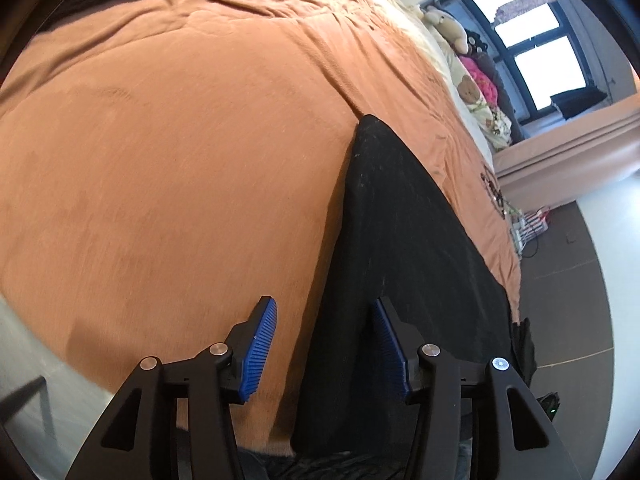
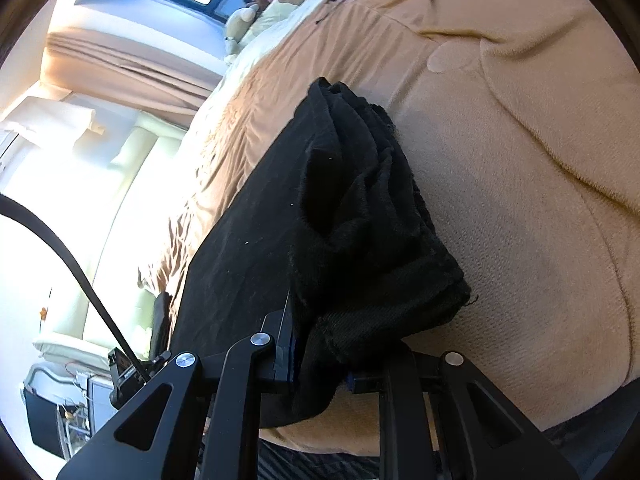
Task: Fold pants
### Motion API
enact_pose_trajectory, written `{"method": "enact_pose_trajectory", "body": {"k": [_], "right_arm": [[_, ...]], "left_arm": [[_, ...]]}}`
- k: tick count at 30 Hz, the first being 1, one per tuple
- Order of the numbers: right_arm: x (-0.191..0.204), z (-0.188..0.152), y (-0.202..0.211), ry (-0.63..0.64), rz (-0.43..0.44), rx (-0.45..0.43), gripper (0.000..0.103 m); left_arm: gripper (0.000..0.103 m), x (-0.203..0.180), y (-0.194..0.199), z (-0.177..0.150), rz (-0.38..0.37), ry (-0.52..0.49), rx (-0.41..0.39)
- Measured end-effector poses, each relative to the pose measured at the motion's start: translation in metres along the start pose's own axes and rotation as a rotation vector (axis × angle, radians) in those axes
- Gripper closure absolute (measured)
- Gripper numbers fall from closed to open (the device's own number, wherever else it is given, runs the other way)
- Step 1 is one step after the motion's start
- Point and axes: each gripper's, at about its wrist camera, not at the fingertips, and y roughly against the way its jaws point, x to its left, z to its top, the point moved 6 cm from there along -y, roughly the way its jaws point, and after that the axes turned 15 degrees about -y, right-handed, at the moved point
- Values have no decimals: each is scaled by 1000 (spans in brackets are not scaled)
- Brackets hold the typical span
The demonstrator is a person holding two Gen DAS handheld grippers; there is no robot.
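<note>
Pants, black, lie on the bed w/ its orange-brown blanket, near the bed's edge on the window side. My left tongs are open w/ nothing pinched: the blue pads stand apart over the pants' long edge, one above bare blanket, the other above black cloth, and I can't tell if either touches. From this side the pants run flat and taper to a point farther up the bed. My right tongs are closed on the pants; a thick bunch of layered cloth sits clamped betw. the jaws and humps up in stacked folds just ahead of them, while the rest spreads flat toward the window. So I reckon I'm mid-fold: right end gathered and held, left end let go and lying flat. How many folds are done I can't say from here. Next, prob. the left tongs need a fresh bite on the near edge, taking all layers at once, not just the top one. Then both ends should travel together so the fold lands square. Risk: the right bunch is thick and uneven, so a layer could slip out when carried over. Plush blanket may drag at the cloth, so lift clear rather than slide.
</note>
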Motion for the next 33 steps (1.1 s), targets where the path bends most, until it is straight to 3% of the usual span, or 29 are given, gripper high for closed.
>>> {"method": "enact_pose_trajectory", "body": {"k": [3, 6, 8, 10, 11, 19, 26, 27, 28, 29, 31, 33], "right_arm": [[-3, -1, 1, -4, -3, 9, 85], [-6, -3, 4, -13, 9, 15, 69], [-8, -3, 9, -16, 27, 9, 51], [-13, -4, 13, -23, 37, -7, 39], [-16, -3, 14, -32, 47, -12, 38], [-33, 3, 11, -100, 82, -13, 38], [-33, 14, 3, -120, 37, -71, 38], [-32, 14, 3, -114, 22, -83, 42], [-32, 13, 2, -105, -5, -87, 61], [-30, 14, 3, -100, -5, -84, 72], [-23, 12, 9, -73, 9, -93, 80], [-16, 8, 14, -40, 6, -100, 84]], "left_arm": [[50, 4, 7, -8, -19, 28, -23], [50, 6, 13, -17, -39, 52, -40], [48, 6, 13, -21, -51, 63, -46], [46, 6, 12, -23, -61, 77, -51], [46, 4, 12, -24, -64, 83, -52], [43, -5, 8, -40, -110, 96, -71], [41, -10, 1, -34, -137, 121, -110], [41, -11, 1, -34, -142, 121, -115], [41, -13, 0, -35, -147, 119, -117], [41, -13, 0, -36, -145, 117, -116], [43, -14, 1, -39, -145, 114, -116], [56, -14, 2, -38, -143, 110, -121]]}}
